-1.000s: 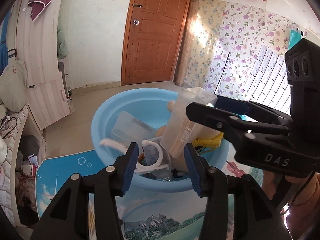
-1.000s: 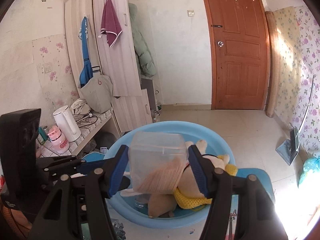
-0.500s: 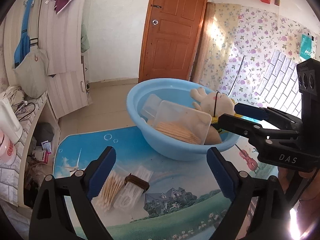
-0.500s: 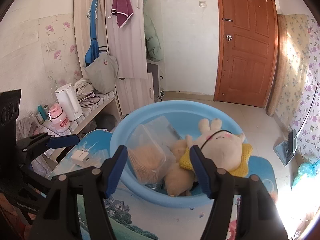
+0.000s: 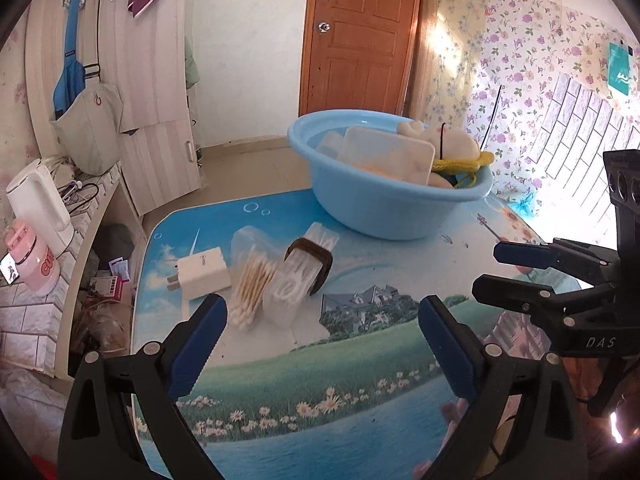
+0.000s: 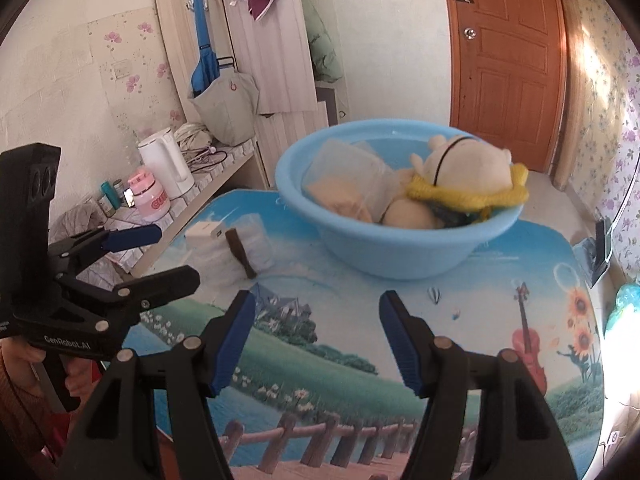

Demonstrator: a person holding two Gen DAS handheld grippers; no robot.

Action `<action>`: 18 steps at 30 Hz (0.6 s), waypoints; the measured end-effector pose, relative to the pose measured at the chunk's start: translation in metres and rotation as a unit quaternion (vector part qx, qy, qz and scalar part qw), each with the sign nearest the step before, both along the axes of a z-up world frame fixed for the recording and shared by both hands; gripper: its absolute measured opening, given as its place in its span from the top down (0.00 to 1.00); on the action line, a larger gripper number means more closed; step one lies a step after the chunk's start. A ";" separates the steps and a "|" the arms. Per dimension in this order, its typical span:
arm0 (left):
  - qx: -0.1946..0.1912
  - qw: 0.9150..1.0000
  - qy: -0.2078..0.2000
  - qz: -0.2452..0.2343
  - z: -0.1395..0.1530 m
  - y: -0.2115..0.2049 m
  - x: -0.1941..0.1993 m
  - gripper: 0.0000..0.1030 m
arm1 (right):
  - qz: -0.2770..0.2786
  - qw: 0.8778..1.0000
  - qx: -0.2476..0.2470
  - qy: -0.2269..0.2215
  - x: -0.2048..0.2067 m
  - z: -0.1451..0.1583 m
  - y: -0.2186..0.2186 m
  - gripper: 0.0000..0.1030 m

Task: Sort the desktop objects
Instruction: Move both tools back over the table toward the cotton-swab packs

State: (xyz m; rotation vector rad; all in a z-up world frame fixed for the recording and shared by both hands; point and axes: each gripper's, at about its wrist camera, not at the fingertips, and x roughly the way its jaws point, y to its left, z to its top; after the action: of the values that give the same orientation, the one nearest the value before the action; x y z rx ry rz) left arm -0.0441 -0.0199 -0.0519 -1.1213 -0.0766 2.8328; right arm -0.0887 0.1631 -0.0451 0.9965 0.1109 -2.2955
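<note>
Sunlight fell across the desk (image 5: 360, 360) with its printed landscape mat, a wooden door (image 5: 356, 32) shut behind it. At the far edge stood the blue basin (image 5: 384, 208), already holding a clear plastic box (image 5: 388, 156) and a plush toy (image 6: 468, 172). Toward the left edge lay what was left to sort: a white charger (image 5: 202, 274), a bag of cotton swabs (image 5: 254, 280) touching it, and just beside that a clear packet with a dark band (image 5: 306, 270).

The left gripper (image 5: 320, 348) hung over the near part of the desk, its jaws spread wide with nothing between them; the right gripper (image 6: 316, 336) stood partly apart, also empty.

To do the next pick well, I'd judge the left one should come down squarely over one item, probably the swab bag or the packet, and pinch across its narrow side, since the three lie crowded and soft plastic slips.

A second before, both grippers had been up at the basin, the right clamped on the plastic box, the left much narrower; now the box lay in the basin and both had drawn back and lower
</note>
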 end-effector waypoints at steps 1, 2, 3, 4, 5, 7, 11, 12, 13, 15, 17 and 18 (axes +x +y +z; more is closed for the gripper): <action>-0.001 1.000 -0.003 -0.001 -0.003 -0.002 0.003 0.06 | -0.003 1.000 -0.002 -0.011 0.002 -0.006 0.002 0.37; -0.001 1.000 -0.008 -0.002 -0.006 -0.003 0.007 0.06 | -0.004 1.000 -0.005 -0.023 0.003 -0.011 0.004 0.37; -0.001 1.000 -0.013 -0.002 -0.010 -0.005 0.010 0.06 | -0.006 0.999 -0.007 -0.035 0.003 -0.016 0.005 0.37; 0.000 1.000 -0.018 -0.001 -0.012 -0.007 0.011 0.06 | -0.008 0.999 -0.007 -0.044 0.004 -0.021 0.006 0.37; 0.002 1.000 -0.022 0.002 -0.015 -0.009 0.013 0.06 | -0.010 0.999 -0.005 -0.050 0.004 -0.025 0.007 0.37; 0.008 1.000 -0.029 0.007 -0.020 -0.016 0.016 0.06 | -0.014 0.998 -0.001 -0.058 0.005 -0.033 0.008 0.37; 0.020 0.999 -0.045 0.015 -0.029 -0.028 0.016 0.06 | -0.027 0.997 0.002 -0.070 0.003 -0.042 0.014 0.37; 0.020 0.999 -0.047 0.018 -0.031 -0.032 0.016 0.06 | -0.031 0.997 0.000 -0.073 0.002 -0.044 0.017 0.37; 0.018 0.998 -0.049 0.021 -0.032 -0.033 0.015 0.06 | -0.035 0.997 -0.002 -0.075 0.001 -0.045 0.018 0.37; 0.018 0.998 -0.051 0.027 -0.034 -0.038 0.013 0.06 | -0.038 0.996 -0.005 -0.078 -0.001 -0.046 0.019 0.37; 0.021 0.998 -0.052 0.033 -0.035 -0.044 0.011 0.06 | -0.038 0.996 -0.004 -0.077 -0.003 -0.045 0.016 0.37; 0.022 0.998 -0.052 0.036 -0.036 -0.047 0.010 0.06 | -0.037 0.996 -0.003 -0.077 -0.003 -0.046 0.015 0.37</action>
State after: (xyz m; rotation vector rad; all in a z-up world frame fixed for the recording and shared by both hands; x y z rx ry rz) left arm -0.0337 -0.0666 -0.0882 -1.2817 -0.1887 2.8168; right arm -0.0915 0.1782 -0.0908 1.1884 0.0039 -2.2734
